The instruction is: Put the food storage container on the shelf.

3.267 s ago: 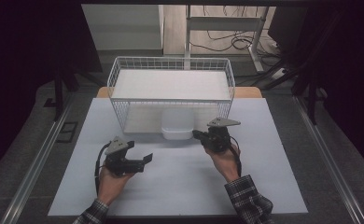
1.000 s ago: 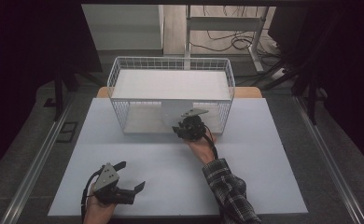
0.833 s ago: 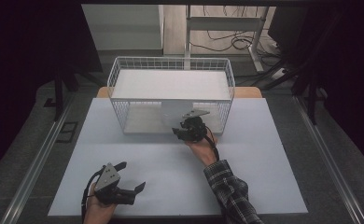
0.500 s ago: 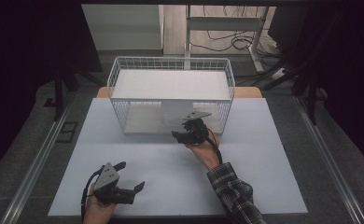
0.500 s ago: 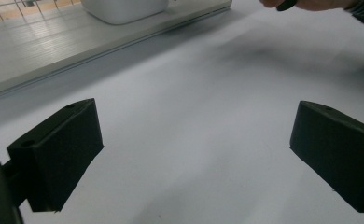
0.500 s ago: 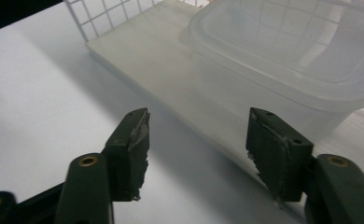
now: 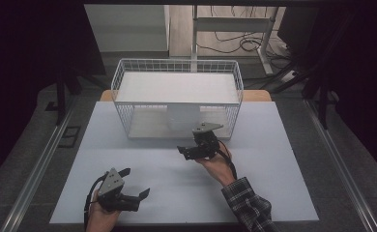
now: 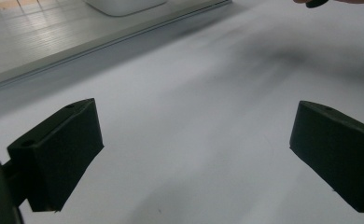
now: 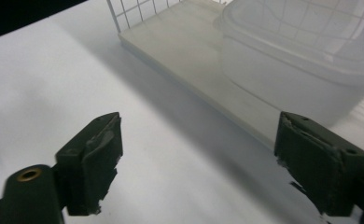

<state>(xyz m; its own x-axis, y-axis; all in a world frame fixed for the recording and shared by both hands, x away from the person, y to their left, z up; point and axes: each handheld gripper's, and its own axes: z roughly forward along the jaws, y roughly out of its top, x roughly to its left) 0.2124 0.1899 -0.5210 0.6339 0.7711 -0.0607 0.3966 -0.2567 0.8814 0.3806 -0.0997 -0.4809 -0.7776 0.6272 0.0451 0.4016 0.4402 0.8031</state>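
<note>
Fingers of both grippers spread, nothing between them. High view: left gripper [image 7: 131,182] low near the white table's [image 7: 273,193] front edge; right gripper [image 7: 184,151] just before the white wire basket [image 7: 177,67], whose lower shelf carries a translucent white container [image 7: 184,118].

Left gripper view: jaws wide over bare table; basket base [image 8: 54,46] far off.

Right gripper view: jaws wide; container [image 9: 292,51] close ahead behind wire mesh. No writing legible.

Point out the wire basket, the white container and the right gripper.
wire basket [image 7: 177,65], high view, far top rim.
white container [image 9: 283,70], right gripper view, front wall.
right gripper [image 7: 182,152], high view, midway between fingertips.
</note>
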